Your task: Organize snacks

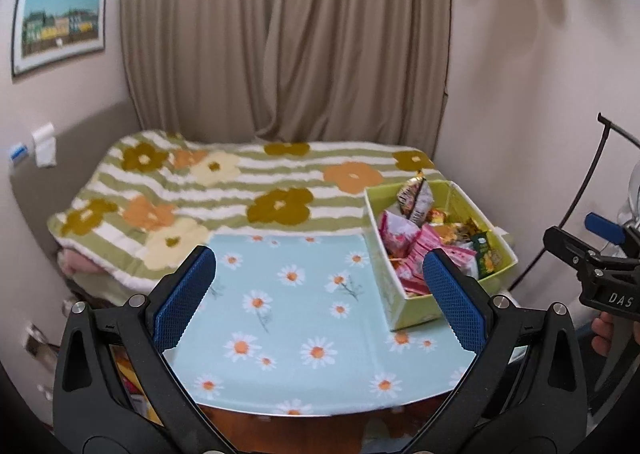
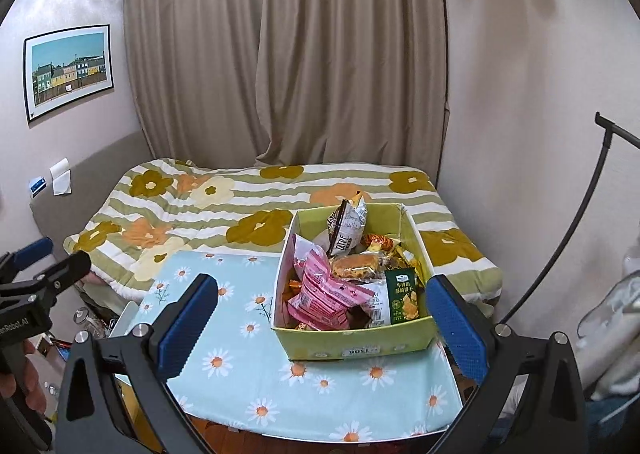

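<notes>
A yellow-green cardboard box (image 2: pixel 352 350) full of snack packets stands on the right part of a small table with a light-blue daisy cloth (image 2: pixel 248 358). Inside lie pink packets (image 2: pixel 320 290), a green-and-white biscuit packet (image 2: pixel 400 298), a wrapped bun (image 2: pixel 354 266) and an upright grey-brown bag (image 2: pixel 346 232). The same box (image 1: pixel 400 302) sits right of centre in the left wrist view. My right gripper (image 2: pixel 320 326) is open, its blue pads on either side of the box's near end, above it. My left gripper (image 1: pixel 320 294) is open over the bare cloth, left of the box.
Behind the table is a bed with a green-striped flower blanket (image 1: pixel 240 189), then a beige curtain (image 1: pixel 288 33). A black curved stand (image 2: pixel 576 221) rises at the right. A wall (image 2: pixel 520 93) closes the right side. Clutter lies on the floor at the left.
</notes>
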{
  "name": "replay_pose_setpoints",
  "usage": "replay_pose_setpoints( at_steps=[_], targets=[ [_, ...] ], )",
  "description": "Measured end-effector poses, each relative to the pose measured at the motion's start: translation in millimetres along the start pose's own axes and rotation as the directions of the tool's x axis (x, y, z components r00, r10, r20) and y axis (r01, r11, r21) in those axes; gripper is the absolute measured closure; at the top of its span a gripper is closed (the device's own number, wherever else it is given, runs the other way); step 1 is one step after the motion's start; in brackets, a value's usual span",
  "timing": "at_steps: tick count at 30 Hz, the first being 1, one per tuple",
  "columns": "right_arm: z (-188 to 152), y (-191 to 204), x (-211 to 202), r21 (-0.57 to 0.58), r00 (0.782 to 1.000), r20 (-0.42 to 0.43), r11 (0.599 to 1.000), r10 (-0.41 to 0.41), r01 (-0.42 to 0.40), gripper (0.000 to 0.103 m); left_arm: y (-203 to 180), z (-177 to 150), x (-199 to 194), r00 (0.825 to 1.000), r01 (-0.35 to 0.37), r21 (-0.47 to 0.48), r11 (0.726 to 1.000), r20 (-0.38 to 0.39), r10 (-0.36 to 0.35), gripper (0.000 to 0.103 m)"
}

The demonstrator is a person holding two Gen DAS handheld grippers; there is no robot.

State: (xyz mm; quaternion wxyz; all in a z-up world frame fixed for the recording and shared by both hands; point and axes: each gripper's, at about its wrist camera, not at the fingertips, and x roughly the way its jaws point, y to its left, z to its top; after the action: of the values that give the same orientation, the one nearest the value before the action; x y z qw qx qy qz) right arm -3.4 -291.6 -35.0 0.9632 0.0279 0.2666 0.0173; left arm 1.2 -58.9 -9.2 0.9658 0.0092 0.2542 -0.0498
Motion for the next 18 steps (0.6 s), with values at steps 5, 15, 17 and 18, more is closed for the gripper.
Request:
replay_pose_setpoints(
  at_steps=[5,15,17,18],
  targets=[
    [-2.1,1.7,-4.9,0.008,1.0,0.009,1.0,-0.018,0.018,0.0,-1.1,-2.8,-4.1,1.0,-0.001,0.015,1.0,0.011,0.0,0.0],
    [-5.0,2.9,-7.4,0.015,1.0,0.007,0.999,-0.029,0.029,0.0,-3.3,-2.5,-8.0,1.0,0.022,0.02,1.0,0.016,-0.023,0.0],
    [-4.6,2.5,-7.2,0.012,1.0,0.007,1.0,-0.028,0.028,0.0,-4.8,-3.1,-8.8,1.0,0.021,0.021,1.0,0.019,-0.022,0.0],
    [-4.7,2.7,-6.8,0.01,1.0,0.004,1.0,-0.027,0.027,0.0,-5.0,-3.3,-9.1,1.0,0.021,0.022,1.0,0.02,-0.021,0.0]
  ],
)
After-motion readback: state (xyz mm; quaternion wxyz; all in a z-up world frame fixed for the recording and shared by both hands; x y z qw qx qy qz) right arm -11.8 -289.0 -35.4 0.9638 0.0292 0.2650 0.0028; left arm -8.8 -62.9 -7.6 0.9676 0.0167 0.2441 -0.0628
